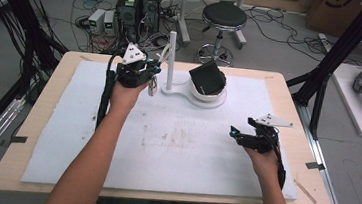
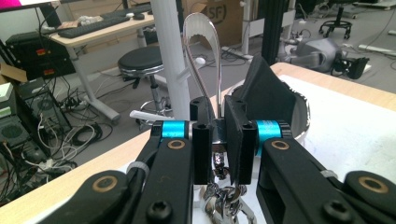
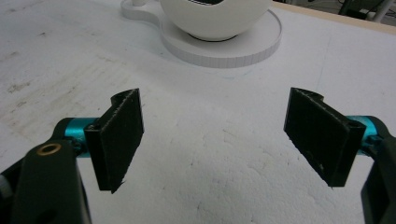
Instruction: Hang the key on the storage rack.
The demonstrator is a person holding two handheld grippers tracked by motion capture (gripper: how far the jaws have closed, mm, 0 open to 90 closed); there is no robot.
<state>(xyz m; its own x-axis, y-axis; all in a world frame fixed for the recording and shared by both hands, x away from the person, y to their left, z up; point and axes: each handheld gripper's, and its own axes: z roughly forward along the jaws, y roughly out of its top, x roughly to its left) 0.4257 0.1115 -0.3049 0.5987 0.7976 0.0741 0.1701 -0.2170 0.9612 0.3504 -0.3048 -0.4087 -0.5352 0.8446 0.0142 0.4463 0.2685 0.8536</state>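
Left hand-held gripper (image 2: pixel 217 140) clamped on a metal carabiner (image 2: pixel 204 56), raised beside the white stand.

We see our pads pinching the carabiner's lower end, its loop rising upright between the jaws and a key ring (image 2: pixel 225 200) hanging below. Just beside it stands the white post (image 1: pixel 170 61), with a white bowl (image 1: pixel 209 95) holding a black cloth (image 1: pixel 207 77) on the same base. Our right hand-held gripper (image 1: pixel 244 134) rests on the tabletop (image 1: pixel 66 121), well apart, jaws spread wide and empty.
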